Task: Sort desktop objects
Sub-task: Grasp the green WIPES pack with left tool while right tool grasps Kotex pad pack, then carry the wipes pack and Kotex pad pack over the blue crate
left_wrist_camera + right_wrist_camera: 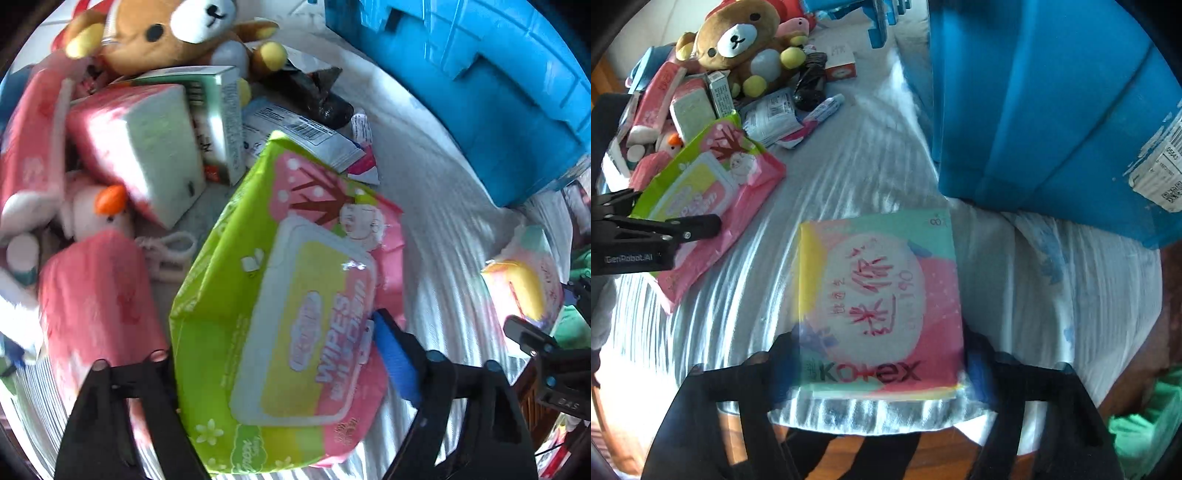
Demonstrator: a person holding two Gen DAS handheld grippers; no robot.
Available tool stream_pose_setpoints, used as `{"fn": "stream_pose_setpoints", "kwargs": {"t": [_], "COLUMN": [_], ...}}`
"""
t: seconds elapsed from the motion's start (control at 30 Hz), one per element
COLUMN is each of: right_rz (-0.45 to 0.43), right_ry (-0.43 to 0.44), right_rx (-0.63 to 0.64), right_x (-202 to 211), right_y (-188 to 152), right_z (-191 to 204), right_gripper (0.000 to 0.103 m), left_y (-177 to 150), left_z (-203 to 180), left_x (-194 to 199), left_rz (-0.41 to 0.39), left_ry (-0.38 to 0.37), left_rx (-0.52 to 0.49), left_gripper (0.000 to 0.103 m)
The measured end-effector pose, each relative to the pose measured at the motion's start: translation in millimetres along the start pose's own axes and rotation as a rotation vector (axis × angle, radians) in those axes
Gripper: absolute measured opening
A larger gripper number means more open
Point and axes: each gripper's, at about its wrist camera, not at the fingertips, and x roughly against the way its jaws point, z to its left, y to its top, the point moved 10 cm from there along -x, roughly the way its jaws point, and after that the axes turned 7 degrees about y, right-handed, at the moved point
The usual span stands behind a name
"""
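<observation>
My left gripper (273, 354) is clamped on the wipes pack (280, 325), fingers on both its sides, at the near edge of the clutter pile with the teddy bear (166, 33). My right gripper (882, 358) grips the pad packet (882, 295) over the white cloth (1052, 295), beside the blue bin (1052, 110).

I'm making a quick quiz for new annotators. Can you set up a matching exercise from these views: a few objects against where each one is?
Things:
1. wipes pack
2. Kotex pack
3. teddy bear
4. blue bin

Places:
A. far end of the pile
B. between the right gripper's fingers
C. between the left gripper's fingers
D. right side of the cloth

Pairs: 1-C, 2-B, 3-A, 4-D
</observation>
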Motion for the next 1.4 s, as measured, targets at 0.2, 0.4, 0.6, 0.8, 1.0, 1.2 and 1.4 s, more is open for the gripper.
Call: {"fn": "stream_pose_setpoints", "kwargs": {"t": [0.2, 0.4, 0.6, 0.8, 1.0, 1.2, 1.4], "right_rz": [-0.076, -0.211, -0.419, -0.635, -0.809, -0.911, -0.915], "right_ry": [0.039, 0.112, 0.178, 0.181, 0.092, -0.083, -0.259], "right_rx": [0.117, 0.241, 0.357, 0.418, 0.368, 0.249, 0.104], "right_x": [21.5, 65.6, 133.5, 210.8, 271.9, 320.2, 345.6], "right_y": [15.7, 54.2, 111.9, 154.5, 191.2, 212.0, 209.4], "right_z": [43.4, 103.2, 165.8, 196.4, 166.7, 76.7, -41.9], "right_gripper": [0.067, 0.067, 0.067, 0.067, 0.067, 0.067, 0.067], "left_y": [-8.3, -2.9, -2.0, 9.6, 56.3, 123.5, 184.5], "left_z": [25.7, 84.6, 137.0, 152.4, 116.0, 34.6, -62.5], "left_x": [53.5, 130.9, 205.3, 258.9, 305.0, 341.2, 352.0], "left_rz": [-0.104, -0.266, -0.414, -0.533, -0.666, -0.789, -0.846], "left_ry": [0.033, 0.17, 0.287, 0.341, 0.317, 0.259, 0.183], "left_rx": [0.102, 0.21, 0.324, 0.36, 0.32, 0.22, 0.131], "left_gripper": [0.074, 0.074, 0.074, 0.074, 0.074, 0.074, 0.074]}}
